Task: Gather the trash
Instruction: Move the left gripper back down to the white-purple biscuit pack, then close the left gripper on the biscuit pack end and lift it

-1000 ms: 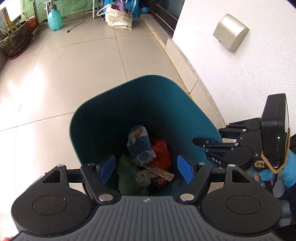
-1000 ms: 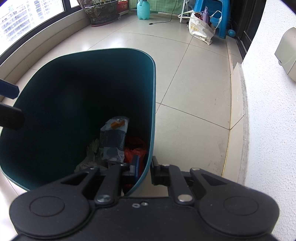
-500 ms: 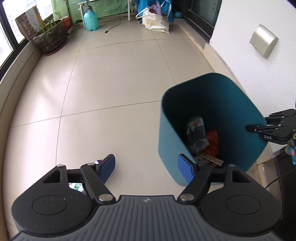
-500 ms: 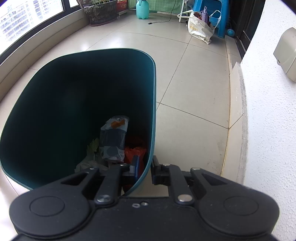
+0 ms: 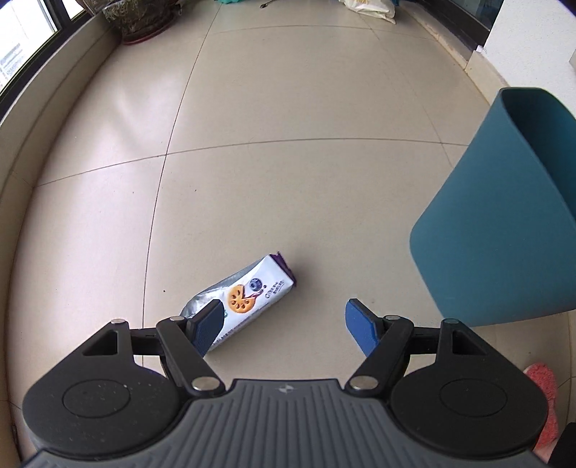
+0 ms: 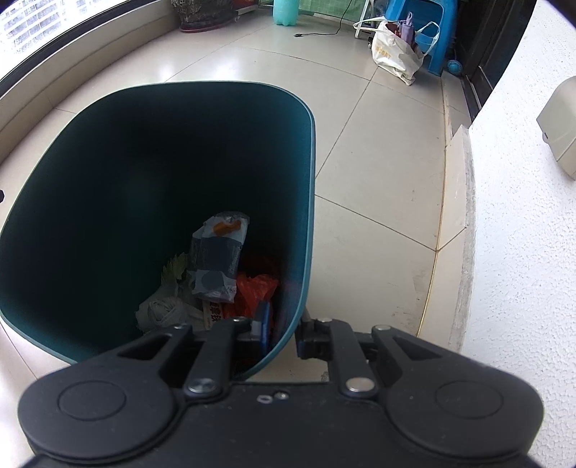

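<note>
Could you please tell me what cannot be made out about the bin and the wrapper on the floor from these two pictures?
- Left wrist view: the biscuit wrapper has its near end hidden behind the left gripper's finger pad.
- Left wrist view: the teal bin is cut off by the right edge; its contents are unseen.
- Right wrist view: the right gripper clamps the bin wall and covers the nearest trash; the dark bin bottom is unreadable.

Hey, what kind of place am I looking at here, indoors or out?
Most likely an enclosed home balcony or sunroom. Pale floor tiles run beside a long low window overlooking tall buildings, and household things line the far end: a potted plant, a blue plastic stool and a shopping bag.
</note>
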{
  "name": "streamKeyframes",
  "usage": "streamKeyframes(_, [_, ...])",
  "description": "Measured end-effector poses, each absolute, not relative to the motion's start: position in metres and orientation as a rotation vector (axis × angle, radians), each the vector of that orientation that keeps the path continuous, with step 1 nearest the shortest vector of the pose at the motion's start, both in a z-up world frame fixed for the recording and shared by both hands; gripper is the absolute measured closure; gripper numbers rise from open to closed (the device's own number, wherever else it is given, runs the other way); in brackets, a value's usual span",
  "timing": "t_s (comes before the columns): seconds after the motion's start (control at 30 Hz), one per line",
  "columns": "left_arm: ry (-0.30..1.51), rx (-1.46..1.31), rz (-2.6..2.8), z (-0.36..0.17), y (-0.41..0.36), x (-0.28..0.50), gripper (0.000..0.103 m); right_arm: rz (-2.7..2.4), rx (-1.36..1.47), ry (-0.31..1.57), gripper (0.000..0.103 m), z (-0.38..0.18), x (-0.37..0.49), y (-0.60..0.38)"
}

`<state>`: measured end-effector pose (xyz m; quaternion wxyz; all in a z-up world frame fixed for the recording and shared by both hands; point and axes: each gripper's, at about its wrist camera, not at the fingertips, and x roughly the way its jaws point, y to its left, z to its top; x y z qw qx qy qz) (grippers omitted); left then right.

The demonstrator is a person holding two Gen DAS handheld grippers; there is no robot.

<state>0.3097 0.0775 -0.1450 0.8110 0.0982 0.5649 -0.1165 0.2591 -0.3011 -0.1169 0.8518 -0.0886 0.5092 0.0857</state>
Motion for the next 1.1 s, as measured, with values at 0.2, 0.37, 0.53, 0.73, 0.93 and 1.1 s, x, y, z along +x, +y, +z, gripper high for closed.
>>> streamKeyframes(0.2, [1.258,0.296,-0.303,-0.204,0.106,0.327,0.029,0.181,-0.221,1.093,0.086,-0.117,0.261,-0.297])
streamKeyframes(0.37, [1.311,0.361,-0.368,-0.253,0.108,0.342,0.029,0.167,-0.236,1.11,0.086,-0.119,0.262,-0.292])
streamKeyframes(0.53, [1.342,0.461,-0.415,-0.295,0.104,0.349,0.029,0.152,-0.263,1.137,0.084,-0.124,0.268,-0.285])
streamKeyframes(0.73, [1.362,0.567,-0.412,-0.337,0.093,0.355,0.029,0.137,-0.267,1.165,0.083,-0.131,0.271,-0.283])
streamKeyframes(0.93, [1.374,0.568,-0.318,-0.356,0.097,0.364,0.029,0.12,-0.284,1.184,0.082,-0.138,0.275,-0.279])
streamKeyframes(1.1, [1.366,0.51,-0.229,-0.355,0.106,0.367,0.027,0.112,-0.291,1.188,0.082,-0.139,0.274,-0.277])
